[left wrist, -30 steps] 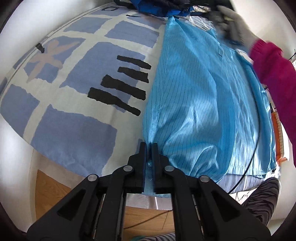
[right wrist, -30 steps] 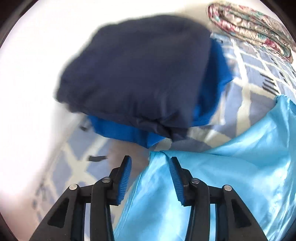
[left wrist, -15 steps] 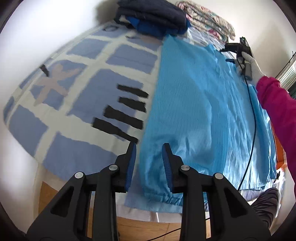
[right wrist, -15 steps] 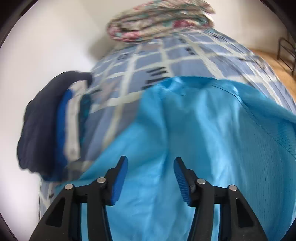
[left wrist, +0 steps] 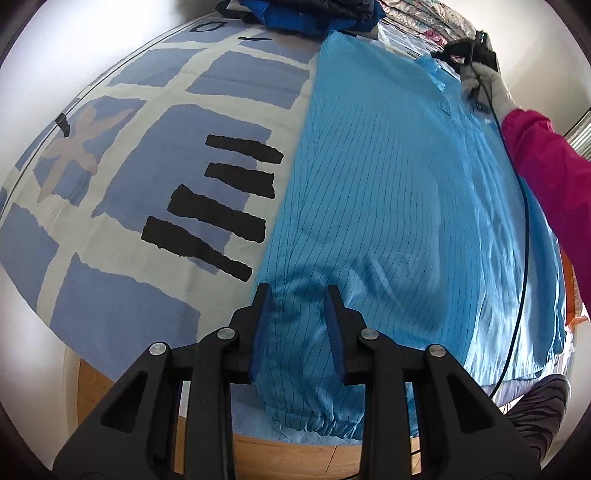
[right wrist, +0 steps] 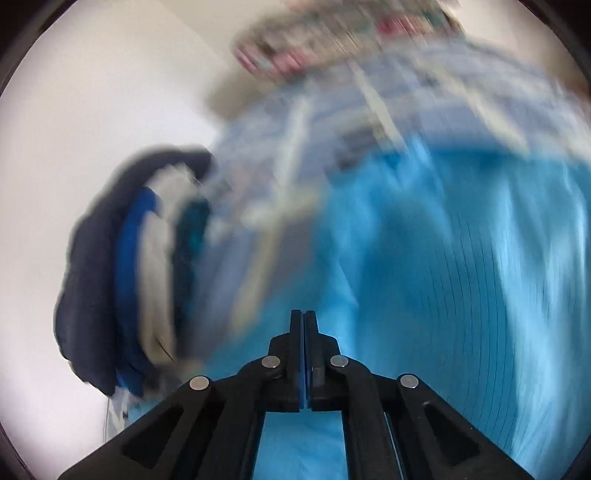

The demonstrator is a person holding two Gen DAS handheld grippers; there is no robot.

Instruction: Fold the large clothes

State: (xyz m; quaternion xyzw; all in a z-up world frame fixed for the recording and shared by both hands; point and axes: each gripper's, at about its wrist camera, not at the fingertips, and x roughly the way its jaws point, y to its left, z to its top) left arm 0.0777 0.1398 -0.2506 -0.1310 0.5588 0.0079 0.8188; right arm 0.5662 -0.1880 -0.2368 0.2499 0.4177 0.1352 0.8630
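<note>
A large shiny light-blue pinstriped garment (left wrist: 399,206) lies spread lengthwise on the bed; it also fills the right wrist view (right wrist: 461,295). My left gripper (left wrist: 297,299) is open, its blue-padded fingers astride the garment's near left edge, just above the gathered cuff (left wrist: 317,421). My right gripper (right wrist: 303,325) has its fingers pressed together over the garment near the collar end; the view is blurred and I cannot see cloth between the pads. In the left wrist view the right gripper (left wrist: 448,53) is at the far collar, held by a gloved hand in a pink sleeve.
The bedspread (left wrist: 155,155) has blue blocks and black bars. A stack of folded dark and blue clothes (left wrist: 314,14) sits at the far end, also in the right wrist view (right wrist: 125,273). A floral quilt (right wrist: 332,40) lies beyond. Wooden floor (left wrist: 295,458) shows below the bed edge.
My left gripper let go of the garment's near corner, opened and now straddles its left edge. My right gripper swung from the clothes stack toward the collar and has closed.
</note>
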